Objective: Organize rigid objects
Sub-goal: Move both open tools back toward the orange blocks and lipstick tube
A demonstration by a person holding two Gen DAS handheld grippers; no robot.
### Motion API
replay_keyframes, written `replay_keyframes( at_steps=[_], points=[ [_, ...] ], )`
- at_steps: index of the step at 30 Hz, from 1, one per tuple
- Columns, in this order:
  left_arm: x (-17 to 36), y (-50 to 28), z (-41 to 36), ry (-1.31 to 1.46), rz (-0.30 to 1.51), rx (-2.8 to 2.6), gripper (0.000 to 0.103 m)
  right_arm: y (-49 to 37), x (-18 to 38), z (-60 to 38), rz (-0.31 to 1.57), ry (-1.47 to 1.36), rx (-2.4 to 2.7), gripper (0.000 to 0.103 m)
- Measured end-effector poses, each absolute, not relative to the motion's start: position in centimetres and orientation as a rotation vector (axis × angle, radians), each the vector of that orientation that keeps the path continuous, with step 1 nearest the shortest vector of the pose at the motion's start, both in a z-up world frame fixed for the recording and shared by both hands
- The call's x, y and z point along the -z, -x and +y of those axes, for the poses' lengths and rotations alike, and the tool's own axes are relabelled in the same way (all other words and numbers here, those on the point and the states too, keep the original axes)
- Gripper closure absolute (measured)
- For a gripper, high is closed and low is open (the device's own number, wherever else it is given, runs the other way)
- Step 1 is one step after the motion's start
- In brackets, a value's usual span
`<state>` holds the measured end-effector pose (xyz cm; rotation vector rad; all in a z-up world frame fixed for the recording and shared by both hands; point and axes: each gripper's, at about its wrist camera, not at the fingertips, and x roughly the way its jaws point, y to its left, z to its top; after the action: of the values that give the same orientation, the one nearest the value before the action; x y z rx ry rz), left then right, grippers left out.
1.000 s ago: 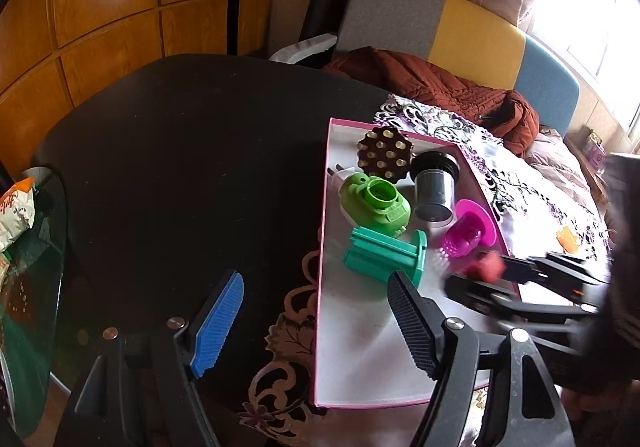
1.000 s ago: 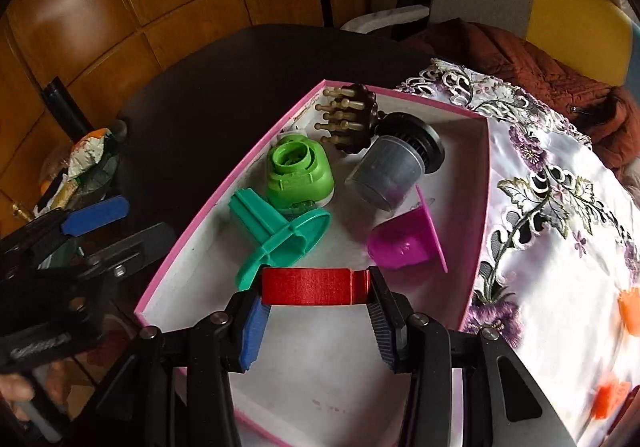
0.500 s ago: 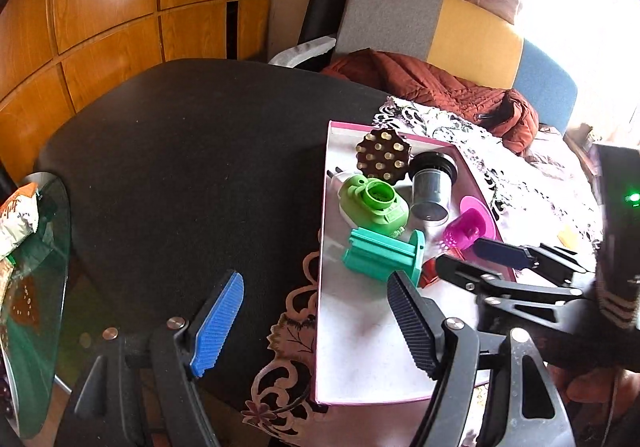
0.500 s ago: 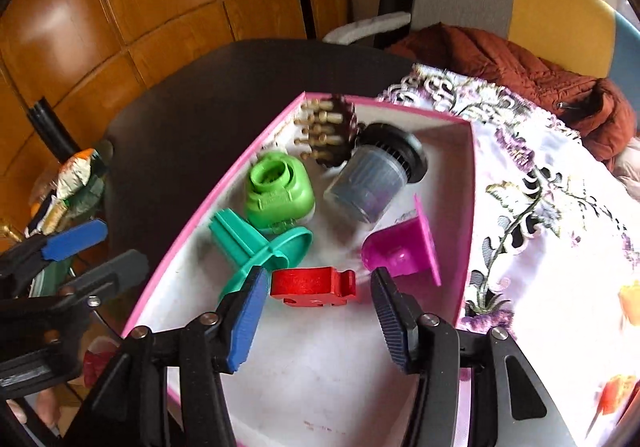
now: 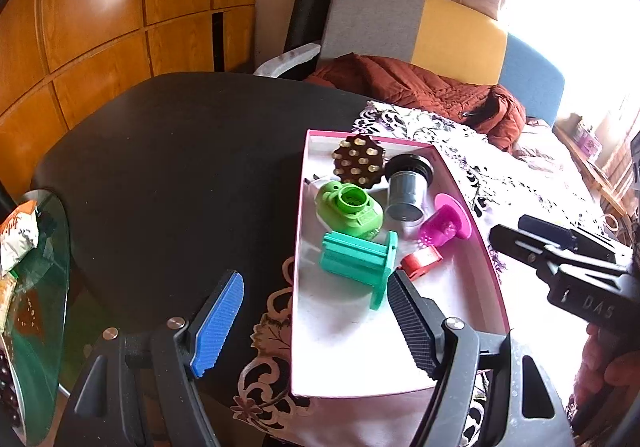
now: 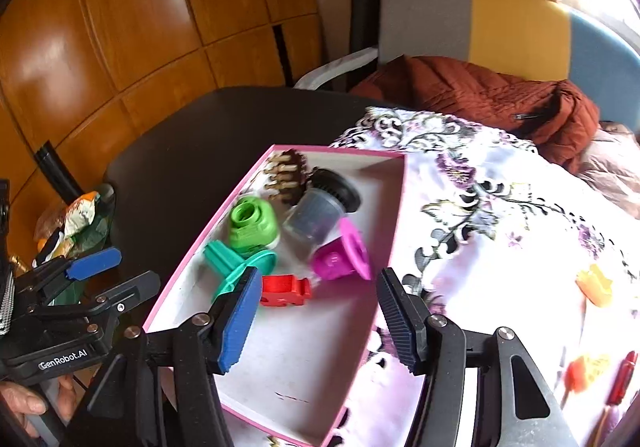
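A pink-rimmed white tray point(image 5: 340, 347) holds a brown studded disc point(image 5: 360, 161), a grey cylinder point(image 5: 406, 191), a green part point(image 5: 348, 209), a teal flanged piece point(image 5: 356, 261), a magenta cone point(image 5: 446, 225) and a red block point(image 5: 422, 261). My right gripper point(image 6: 319, 275) hovers over the tray's near half. Its jaws are opening with nothing between them, and the red block point(image 6: 284, 289) lies just beyond its blue pad. My left gripper point(image 5: 314, 279) stands open over the tray's left rim, holding nothing.
The tray sits on a floral cloth point(image 6: 500, 227) over a black table point(image 5: 180, 167). Loose orange and red pieces point(image 6: 594, 285) lie on the cloth to the right. A glass side table with snack packs point(image 5: 24, 239) stands at the left. A chair with a rust jacket point(image 5: 420, 87) is behind.
The right gripper has let go of the red block, which now lies in the tray by the teal piece. Its jaws have widened and it has drawn back and up. The left gripper has stayed put.
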<state>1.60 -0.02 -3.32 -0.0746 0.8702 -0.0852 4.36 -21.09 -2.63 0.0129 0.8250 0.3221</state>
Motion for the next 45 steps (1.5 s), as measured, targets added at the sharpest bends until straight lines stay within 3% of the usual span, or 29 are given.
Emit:
replay_keyframes(
  at_steps=[10,16,28,37,45],
  points=[
    [2.8,-1.3,-1.7,0.033,0.864,0.123,0.027,-3.3,2.1,-25.2,0.795,-0.061,-0.228,0.039],
    [2.4,-1.1,-3.3,-0.007,0.851,0.157,0.027,-2.6,1.8,-28.8,0.783,-0.085,-0.143,0.032],
    [1.9,-1.0,-8.1,-0.092,0.845,0.256,0.027,0.2,0.4,-41.9,0.746,-0.164,0.147,0.028],
    [2.1,-1.1,-12.3,-0.148,0.851,0.332,0.027,3.1,2.4,-52.2,0.726,-0.374,0.462,0.027],
    [2.8,-1.1,-15.5,-0.175,0.879,0.397,0.027,3.9,3.0,-54.1,0.733,-0.466,0.531,0.024]
  ],
)
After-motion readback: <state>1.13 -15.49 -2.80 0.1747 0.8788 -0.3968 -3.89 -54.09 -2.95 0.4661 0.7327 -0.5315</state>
